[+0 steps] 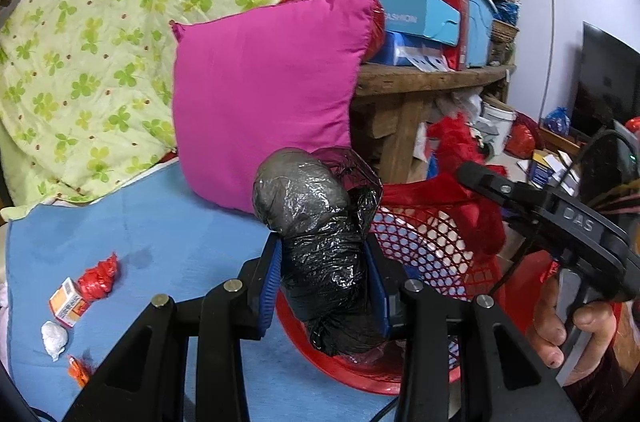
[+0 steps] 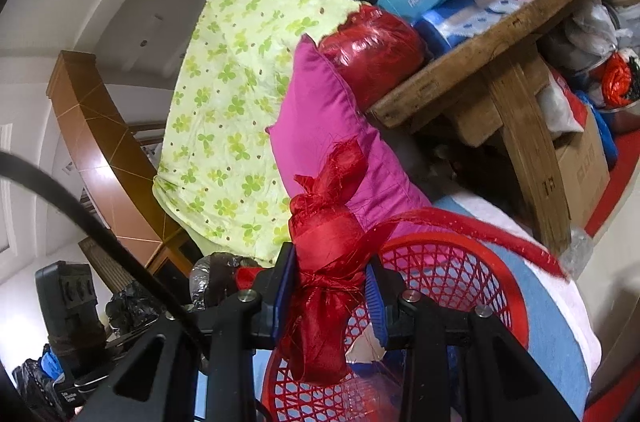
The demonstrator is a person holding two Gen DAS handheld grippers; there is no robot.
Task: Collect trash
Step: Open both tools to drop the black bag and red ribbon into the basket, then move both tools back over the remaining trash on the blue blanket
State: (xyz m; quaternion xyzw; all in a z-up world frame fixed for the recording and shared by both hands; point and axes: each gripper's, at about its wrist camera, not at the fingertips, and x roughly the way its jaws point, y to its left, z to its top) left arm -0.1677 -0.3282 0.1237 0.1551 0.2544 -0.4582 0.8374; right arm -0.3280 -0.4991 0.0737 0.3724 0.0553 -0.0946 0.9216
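Observation:
My left gripper (image 1: 325, 282) is shut on a bundle of black plastic bag (image 1: 320, 242) with a grey bulge at its top, held over the rim of a red mesh basket (image 1: 424, 246). My right gripper (image 2: 330, 296) is shut on a red fabric tie (image 2: 328, 246) knotted on that red mesh basket (image 2: 448, 274), whose handle arcs to the right. In the left wrist view the right gripper's body (image 1: 560, 218) and a hand (image 1: 580, 330) show at the right. Loose trash lies on the blue sheet (image 1: 160, 222) at left: a red wrapper (image 1: 98, 278), an orange carton (image 1: 68, 302), a white crumpled wad (image 1: 54, 338).
A magenta pillow (image 1: 264, 94) leans behind the basket, with a green clover-print quilt (image 1: 100, 34) to its left. A wooden table (image 1: 420, 82) piled with blue boxes (image 1: 420, 14) stands behind on the right. Bags and boxes crowd the floor under it.

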